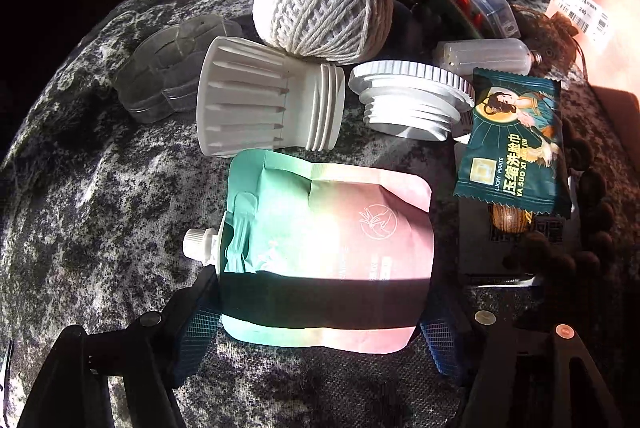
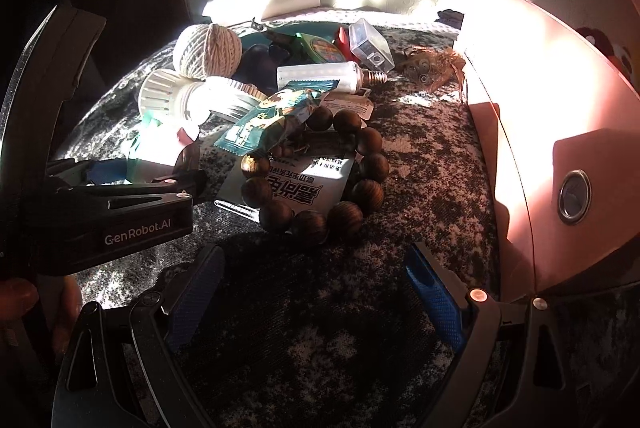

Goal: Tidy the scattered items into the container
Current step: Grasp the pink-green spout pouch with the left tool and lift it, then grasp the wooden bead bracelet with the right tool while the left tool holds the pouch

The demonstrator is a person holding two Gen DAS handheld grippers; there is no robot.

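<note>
A green-and-pink spouted pouch (image 1: 328,252) lies flat on the mottled grey cloth (image 1: 100,207). My left gripper (image 1: 320,332) is open, its blue-padded fingers either side of the pouch's near end, not closed on it. Beyond lie a white ribbed bulb base (image 1: 264,103), a white threaded cap (image 1: 408,99), a ball of white twine (image 1: 324,7) and a teal sachet (image 1: 516,147). My right gripper (image 2: 316,292) is open and empty, just short of a wooden bead bracelet (image 2: 316,171) lying on a printed packet (image 2: 296,179). A teal tray (image 2: 296,31) at the back holds small items.
A pink box (image 2: 560,115) stands along the right edge. A clear plastic shell (image 1: 168,67) lies at the left. A tubular LED bulb (image 2: 320,75), a clear case (image 2: 370,43) and a brown tangled ornament (image 2: 432,67) lie near the tray. White paper (image 2: 264,3) lies behind.
</note>
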